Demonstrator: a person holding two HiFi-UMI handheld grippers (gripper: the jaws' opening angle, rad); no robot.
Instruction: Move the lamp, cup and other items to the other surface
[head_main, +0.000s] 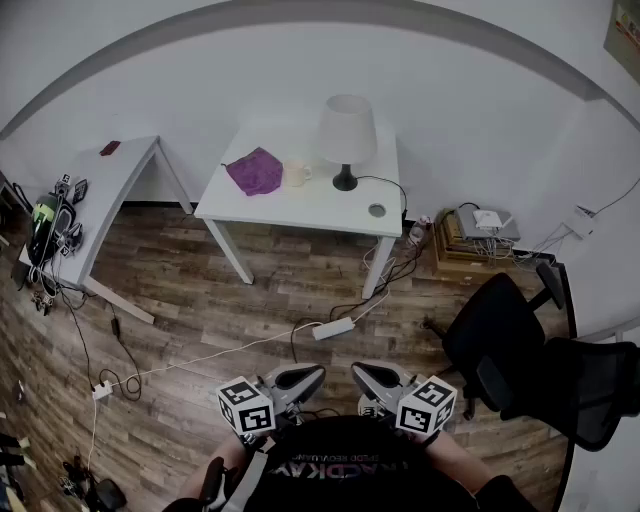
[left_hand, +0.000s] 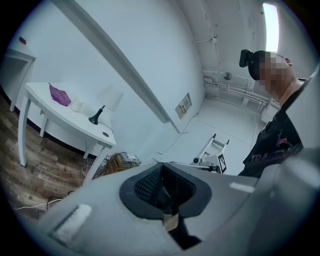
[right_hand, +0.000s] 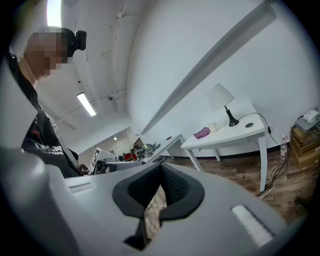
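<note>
A dark plank floor (head_main: 250, 300) filled most of the head view. On it stood a white table (head_main: 300, 208) against the far wall, and to its left a second table (head_main: 125, 175), set at an angle and well apart from the first. A black office chair (head_main: 500, 340) sat on the right side of the room.

Both claws were held low and close to the person's body, far from either table. The left claw (head_main: 300, 380) had its jaws together with nothing between them, as the left gripper view showed (left_hand: 161, 181). The right claw (head_main: 372, 380) was closed too and just as empty (right_hand: 161, 182).

The task's things all sat on the white table. The lamp (head_main: 347, 135) – white shade, dark base – stood upright toward the back right, its cord running off the table's right edge. A crumpled purple cloth (head_main: 255, 171) lay to the left, and the cup (head_main: 296, 175) stood between cloth and lamp, just beside the cloth. A round cable hole (head_main: 377, 210) marked the front right corner.

A stack of boxes (head_main: 465, 250) rested on the floor to the right of that table, and a white power strip (head_main: 333, 328) lay in front of it. A small red item (head_main: 110, 148) sat at the far end of the second table.
</note>
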